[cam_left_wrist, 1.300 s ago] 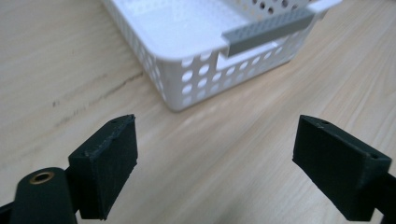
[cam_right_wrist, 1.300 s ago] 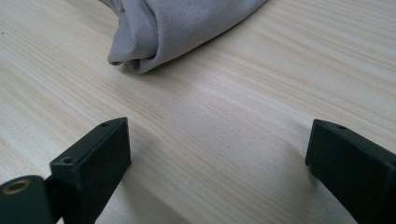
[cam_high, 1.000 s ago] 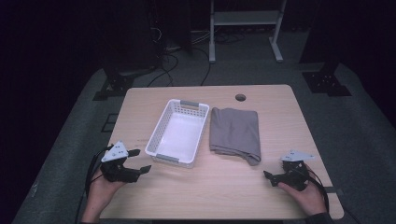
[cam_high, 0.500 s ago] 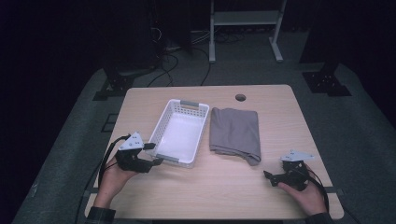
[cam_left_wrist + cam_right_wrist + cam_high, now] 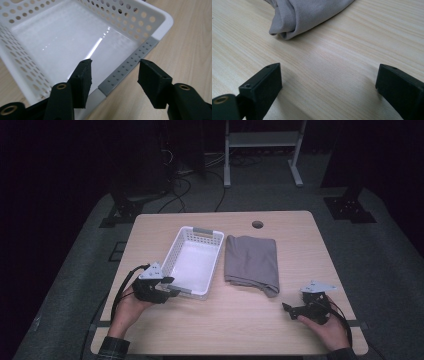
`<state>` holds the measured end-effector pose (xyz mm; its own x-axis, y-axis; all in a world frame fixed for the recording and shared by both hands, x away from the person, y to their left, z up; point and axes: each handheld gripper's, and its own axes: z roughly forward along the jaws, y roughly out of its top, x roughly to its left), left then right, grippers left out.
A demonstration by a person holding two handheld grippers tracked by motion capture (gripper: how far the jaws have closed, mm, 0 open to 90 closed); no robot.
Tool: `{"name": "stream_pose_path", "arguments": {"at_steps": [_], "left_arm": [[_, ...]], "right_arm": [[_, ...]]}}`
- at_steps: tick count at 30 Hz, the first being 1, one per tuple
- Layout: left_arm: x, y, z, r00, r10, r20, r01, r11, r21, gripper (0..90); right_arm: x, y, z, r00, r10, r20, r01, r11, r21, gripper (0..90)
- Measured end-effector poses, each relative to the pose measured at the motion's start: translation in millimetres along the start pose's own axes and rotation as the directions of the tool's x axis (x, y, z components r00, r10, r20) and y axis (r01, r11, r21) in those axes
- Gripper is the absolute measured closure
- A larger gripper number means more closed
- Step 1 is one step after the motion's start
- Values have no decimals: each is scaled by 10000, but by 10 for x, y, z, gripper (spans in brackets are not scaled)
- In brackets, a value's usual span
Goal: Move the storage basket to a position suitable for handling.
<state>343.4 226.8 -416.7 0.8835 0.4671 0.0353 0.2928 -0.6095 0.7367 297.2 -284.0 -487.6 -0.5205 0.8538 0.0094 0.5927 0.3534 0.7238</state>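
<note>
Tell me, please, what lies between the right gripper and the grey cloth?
Nothing: the right gripper view shows bare wooden table between the open right gripper and the cloth.

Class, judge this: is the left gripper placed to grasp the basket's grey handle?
Probably yes: the left gripper has open jaws straddling the grey handle of the basket, with nothing between.

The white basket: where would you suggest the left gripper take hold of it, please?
Probably the grey handle strip on the white basket's near rim, approached from the person's side. The open left gripper already straddles it, one jaw inside, one outside.
</note>
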Motion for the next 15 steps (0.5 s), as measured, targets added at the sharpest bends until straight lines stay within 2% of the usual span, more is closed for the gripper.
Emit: {"name": "stream_pose_path", "arguments": {"at_steps": [15], "left_arm": [[-47,47,0,9997,-68,246,70,9999,-104,644]], "right_arm": [[0,0,0,10000,0,2,0,10000,-2,58]]}}
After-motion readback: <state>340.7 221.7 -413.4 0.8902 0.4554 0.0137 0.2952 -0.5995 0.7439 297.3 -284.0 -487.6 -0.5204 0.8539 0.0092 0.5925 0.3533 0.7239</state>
